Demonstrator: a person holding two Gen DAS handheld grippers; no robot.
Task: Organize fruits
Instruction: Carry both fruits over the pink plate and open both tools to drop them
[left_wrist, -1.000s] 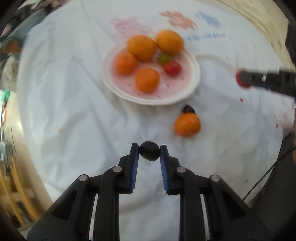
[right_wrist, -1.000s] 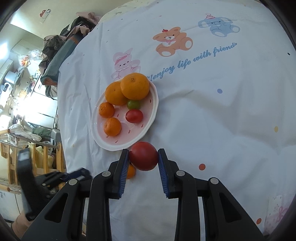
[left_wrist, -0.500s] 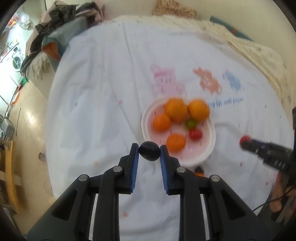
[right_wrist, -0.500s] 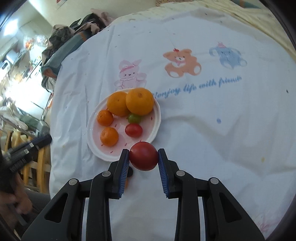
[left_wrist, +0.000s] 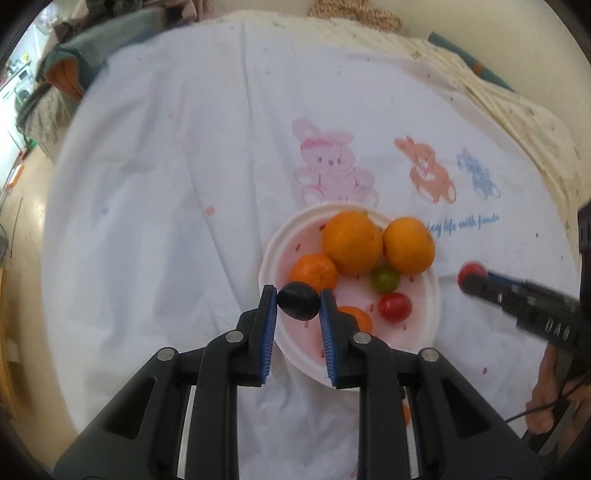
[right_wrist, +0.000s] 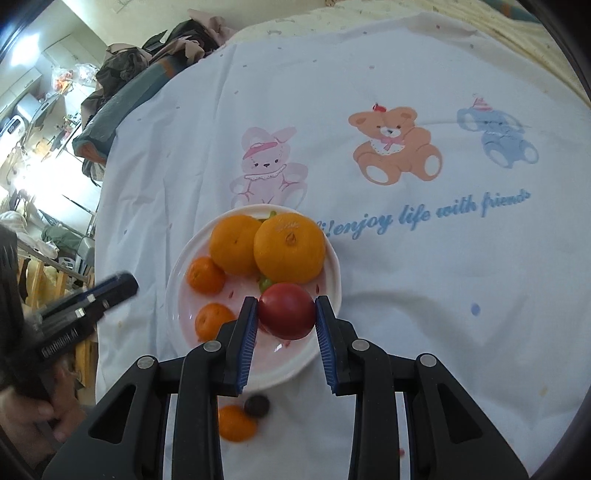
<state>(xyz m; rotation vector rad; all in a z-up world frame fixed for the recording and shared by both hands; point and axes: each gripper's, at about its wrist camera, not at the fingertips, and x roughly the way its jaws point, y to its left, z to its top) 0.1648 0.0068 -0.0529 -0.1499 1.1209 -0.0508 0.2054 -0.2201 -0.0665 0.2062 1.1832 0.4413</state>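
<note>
We have a fruit in each tool. The left tool (left_wrist: 297, 303) is clamped on a small dark fruit (left_wrist: 298, 305), its long axis running across from pad to pad, and the right tool (right_wrist: 285, 312) is clamped on a red tomato (right_wrist: 287, 311).

What the coming drop turns on is where each fruit hangs against the white plate (right_wrist: 173, 295), which sits near the middle of the bed (right_wrist: 406, 295), just below the printed pink rabbit (right_wrist: 267, 168). In the right wrist view the tomato hangs over the plate's near half, just in front of the two big oranges (right_wrist: 289, 246), with open plate below it. The dark fruit sits over the plate's left rim, so we judge the right hand is better placed to release first, and the left must come further in.

Hard to make out:
- A small green fruit (right_wrist: 264, 283) is mostly hidden behind the tomato.
- A second dark fruit (right_wrist: 257, 405) and a small orange (right_wrist: 235, 423) lie off the plate toward the bed's near edge, touching or nearly so, partly covered by the right tool's body.
- Height above the plate cannot be read.
</note>
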